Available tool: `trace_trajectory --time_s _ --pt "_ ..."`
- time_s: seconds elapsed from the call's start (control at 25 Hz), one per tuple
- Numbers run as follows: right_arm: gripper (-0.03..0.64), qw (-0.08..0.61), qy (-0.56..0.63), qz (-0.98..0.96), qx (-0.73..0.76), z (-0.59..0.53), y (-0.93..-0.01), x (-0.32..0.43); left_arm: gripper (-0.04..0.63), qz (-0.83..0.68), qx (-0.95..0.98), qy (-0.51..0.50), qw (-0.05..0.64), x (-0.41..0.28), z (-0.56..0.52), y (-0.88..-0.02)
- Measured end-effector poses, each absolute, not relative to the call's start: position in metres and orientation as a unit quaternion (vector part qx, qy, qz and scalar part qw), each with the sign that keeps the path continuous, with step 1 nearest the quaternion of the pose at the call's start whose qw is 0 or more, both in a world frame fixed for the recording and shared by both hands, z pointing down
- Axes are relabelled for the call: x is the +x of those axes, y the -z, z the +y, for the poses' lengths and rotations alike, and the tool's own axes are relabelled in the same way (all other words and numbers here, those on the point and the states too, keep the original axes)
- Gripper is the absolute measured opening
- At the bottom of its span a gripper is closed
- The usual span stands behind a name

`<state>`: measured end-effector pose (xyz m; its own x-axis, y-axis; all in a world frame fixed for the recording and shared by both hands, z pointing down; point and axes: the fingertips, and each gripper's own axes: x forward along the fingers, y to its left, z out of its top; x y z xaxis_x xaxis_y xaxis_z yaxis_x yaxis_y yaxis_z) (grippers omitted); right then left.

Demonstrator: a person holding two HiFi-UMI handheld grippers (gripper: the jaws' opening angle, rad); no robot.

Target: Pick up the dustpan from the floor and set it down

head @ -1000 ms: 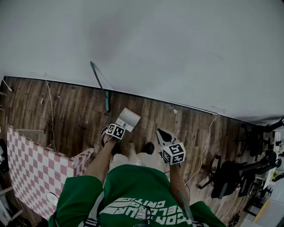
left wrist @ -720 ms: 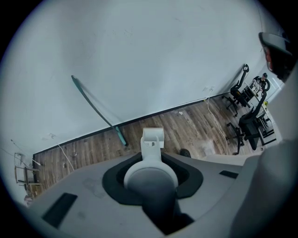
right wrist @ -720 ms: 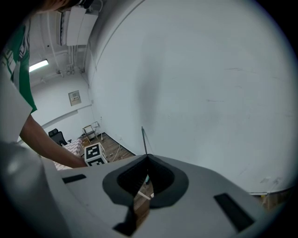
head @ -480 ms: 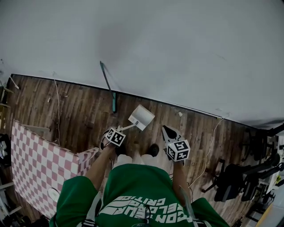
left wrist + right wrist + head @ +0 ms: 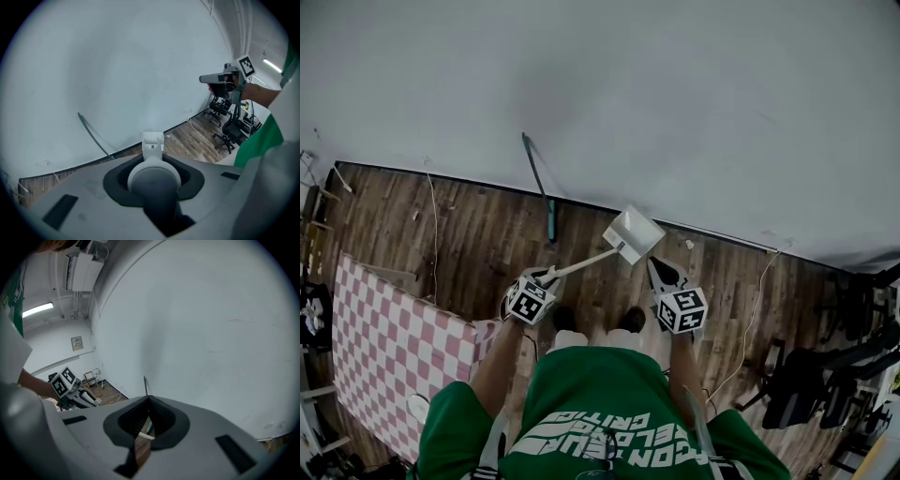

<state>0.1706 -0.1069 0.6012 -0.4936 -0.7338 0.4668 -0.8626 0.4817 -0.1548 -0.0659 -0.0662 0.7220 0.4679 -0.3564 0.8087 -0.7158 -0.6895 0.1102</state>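
The white dustpan (image 5: 633,234) shows against a dark brown plank floor (image 5: 478,234) and a pale grey wall (image 5: 675,94). Left of it leans a dark stick (image 5: 539,187) with a teal end. Lower left is a pink-and-white chequered cloth (image 5: 384,347) — below the dustpan, a green shirt (image 5: 591,394) with white lettering, and black-and-white square markers on the left gripper (image 5: 549,276) and right gripper (image 5: 655,266).

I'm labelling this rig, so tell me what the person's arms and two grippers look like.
The left gripper and right gripper each have a smooth grey body, black-lined jaws tapering to a point, and a white cube printed with black square markers. The person wears a green shirt with white lettering and short sleeves; the forearms are bare.
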Motion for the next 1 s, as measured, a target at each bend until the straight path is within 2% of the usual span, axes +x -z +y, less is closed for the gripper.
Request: trace_trajectory --time_s 0.4,1.0 --pt "0.008 0.154 -0.163 -0.849 0.479 -0.12 -0.572 0.164 0.107 -0.278 0.882 -0.352 0.144 -0.04 -0.076 -0.626" --pt "0.008 0.149 -0.157 -0.842 0.495 -0.121 -0.564 0.178 0.107 -0.235 0.9 -0.346 0.124 -0.008 -0.071 -0.617"
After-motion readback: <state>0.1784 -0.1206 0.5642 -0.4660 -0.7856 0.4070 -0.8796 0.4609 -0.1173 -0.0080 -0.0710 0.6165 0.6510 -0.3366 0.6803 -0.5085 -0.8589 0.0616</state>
